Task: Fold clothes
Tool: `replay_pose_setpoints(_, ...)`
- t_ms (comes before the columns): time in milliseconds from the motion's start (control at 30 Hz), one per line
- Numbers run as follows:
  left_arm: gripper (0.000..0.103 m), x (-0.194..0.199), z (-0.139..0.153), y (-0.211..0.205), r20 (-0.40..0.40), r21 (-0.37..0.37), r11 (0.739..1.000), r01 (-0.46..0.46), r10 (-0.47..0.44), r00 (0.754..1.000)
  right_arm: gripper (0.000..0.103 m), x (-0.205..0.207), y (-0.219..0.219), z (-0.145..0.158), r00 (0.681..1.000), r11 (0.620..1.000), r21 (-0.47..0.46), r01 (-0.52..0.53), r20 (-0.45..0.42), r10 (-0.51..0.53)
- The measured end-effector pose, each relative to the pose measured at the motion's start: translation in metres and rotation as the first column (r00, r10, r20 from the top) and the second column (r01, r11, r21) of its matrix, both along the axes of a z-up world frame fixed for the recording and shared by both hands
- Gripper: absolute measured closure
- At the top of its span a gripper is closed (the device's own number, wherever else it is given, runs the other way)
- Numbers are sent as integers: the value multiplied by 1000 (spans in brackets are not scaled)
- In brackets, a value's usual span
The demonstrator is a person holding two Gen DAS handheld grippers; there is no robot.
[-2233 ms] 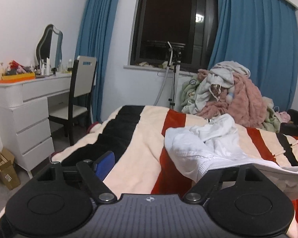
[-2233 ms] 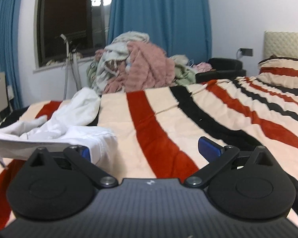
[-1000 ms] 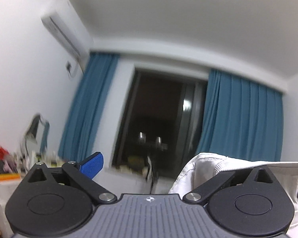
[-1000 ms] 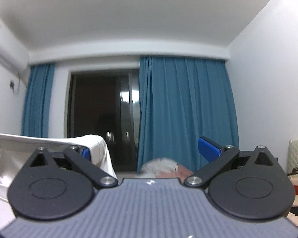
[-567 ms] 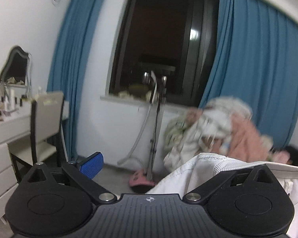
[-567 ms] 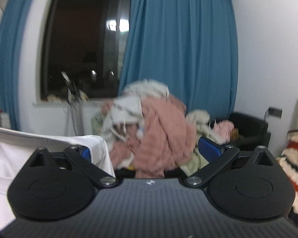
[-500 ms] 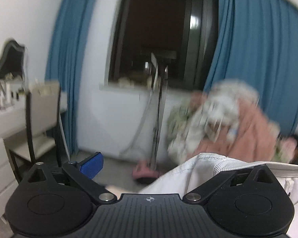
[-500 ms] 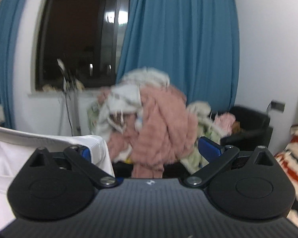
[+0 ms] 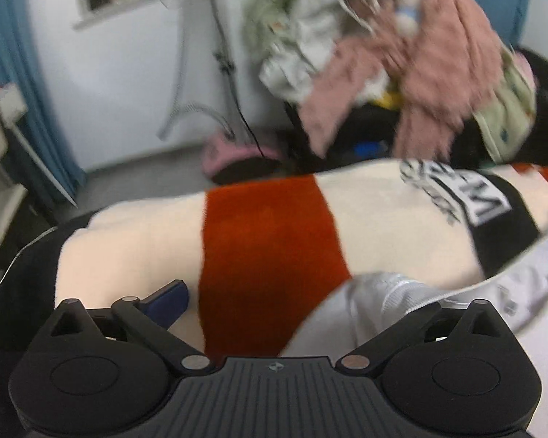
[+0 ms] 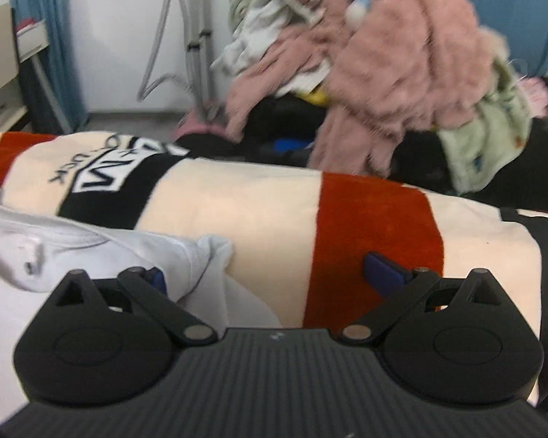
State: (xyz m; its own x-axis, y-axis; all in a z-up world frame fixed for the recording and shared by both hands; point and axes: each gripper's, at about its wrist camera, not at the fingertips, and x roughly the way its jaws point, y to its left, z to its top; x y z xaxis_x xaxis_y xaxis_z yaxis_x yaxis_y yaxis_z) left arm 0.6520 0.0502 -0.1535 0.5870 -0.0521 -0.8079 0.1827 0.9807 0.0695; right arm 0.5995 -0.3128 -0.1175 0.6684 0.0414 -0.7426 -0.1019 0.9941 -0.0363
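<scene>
Directly ahead of both tools, a white garment (image 9: 413, 303) was seen draped over a striped blanket (image 9: 266, 241), its ribbed hem stretched between them. The left gripper (image 9: 310, 303) and right gripper (image 10: 266, 273) each appeared spread wide, with cloth lying over one finger; whether it was pinched could not be told. The fabric was judged light, soft and limp, best gripped at the hem corners.

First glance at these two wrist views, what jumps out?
The striped blanket, red, cream and black, fills the middle of both views. Behind it, a heap of pink and pale clothes towers over the bed's far edge. Low in each frame, the white garment lies between the left claw and the right claw, both spread wide.
</scene>
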Motion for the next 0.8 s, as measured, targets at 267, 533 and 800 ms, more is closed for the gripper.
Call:
replay_pose_setpoints(267, 0, -65, 62, -21, 8, 79, 995, 65, -66, 998, 0, -43, 21, 47, 998, 994, 89, -62, -20, 64)
replay_pose_setpoints(533, 0, -225, 117, -39, 228, 84, 996, -16, -4, 974, 0, -211, 19, 93, 964, 982, 184, 35, 252, -81)
replay_pose_setpoints(800, 0, -360, 113, -50, 306, 49, 989, -137, 116, 945, 0, -389, 38, 99, 943, 978, 206, 14, 322, -82)
